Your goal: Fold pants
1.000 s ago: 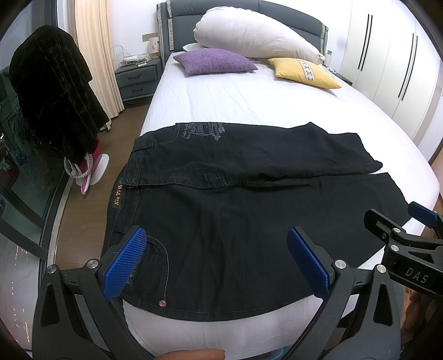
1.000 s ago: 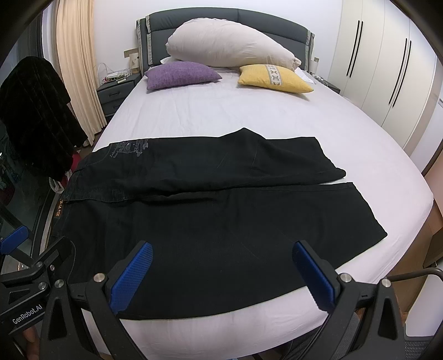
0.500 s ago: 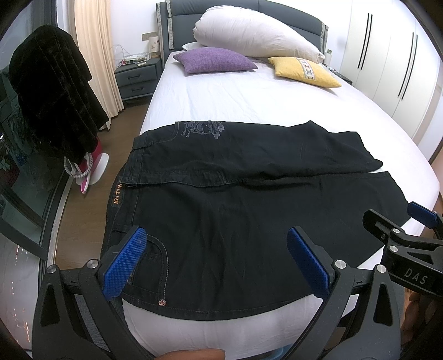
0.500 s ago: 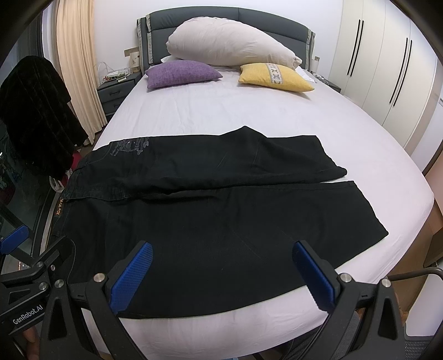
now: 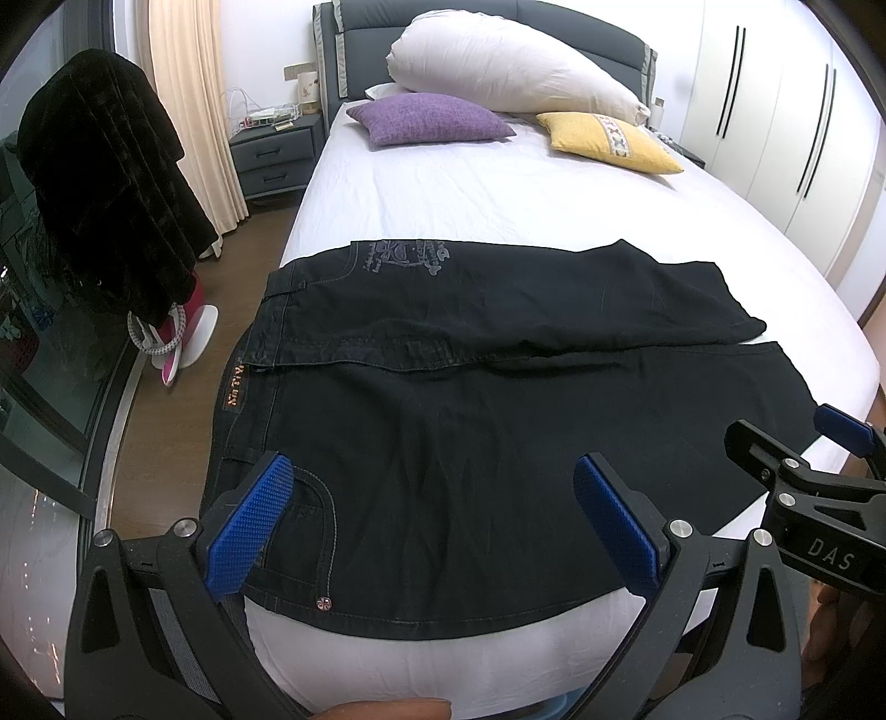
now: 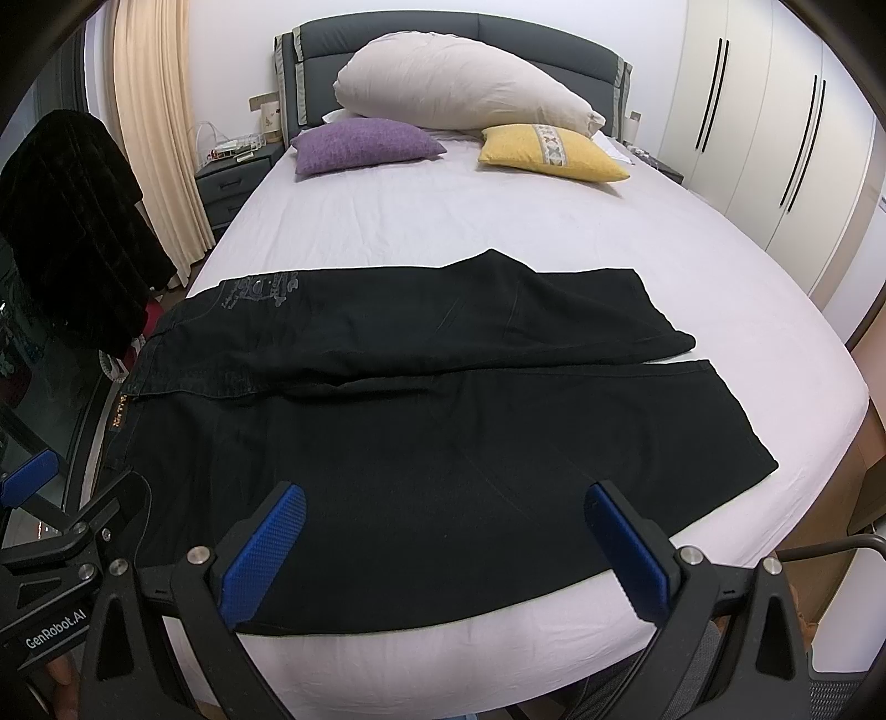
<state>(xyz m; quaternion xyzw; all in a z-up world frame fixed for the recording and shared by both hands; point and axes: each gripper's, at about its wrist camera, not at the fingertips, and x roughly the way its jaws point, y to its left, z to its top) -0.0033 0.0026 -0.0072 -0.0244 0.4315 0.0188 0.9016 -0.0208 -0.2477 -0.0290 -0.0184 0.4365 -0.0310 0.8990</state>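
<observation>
1. Left gripper (image 5: 434, 523) fills the bottom of the left wrist view, its blue-padded fingers (image 5: 249, 523) spread wide with nothing between them; they frame the near waist end of the pants (image 5: 498, 421).
2. Right gripper (image 6: 443, 545) sits at the bottom of the right wrist view, likewise spread wide and holding nothing, its blue fingers (image 6: 628, 554) over the near edge of the lower leg.
3. Each gripper also shows partly in the other's view: the right one at the lower right edge of the left view, the left one at the lower left edge of the right view, both cut off by the frame.
4. Black pants lie flat across the foot end of the bed (image 6: 498, 232), waistband toward the left of the frame, legs running to the right. One leg lies above the other in the picture; its cuff ends short of the lower one.
5. Faint pale print (image 5: 404, 256) on the upper hip is too small to read, as is the orange waistband label (image 5: 236, 389).
6. Part of the waist hangs over the bed's left edge, its underside hidden.
7. White sheet covers the bed; at the top of the frame a purple cushion (image 5: 432, 117), a yellow cushion (image 5: 606, 141) and a large white pillow (image 5: 509, 75) rest against a grey headboard (image 6: 443, 39).
8. At upper left stand a nightstand (image 5: 274, 155) and curtain (image 6: 155, 138); a dark garment (image 5: 105, 183) hangs at far left; white wardrobe doors (image 6: 775, 122) fill the right.
</observation>
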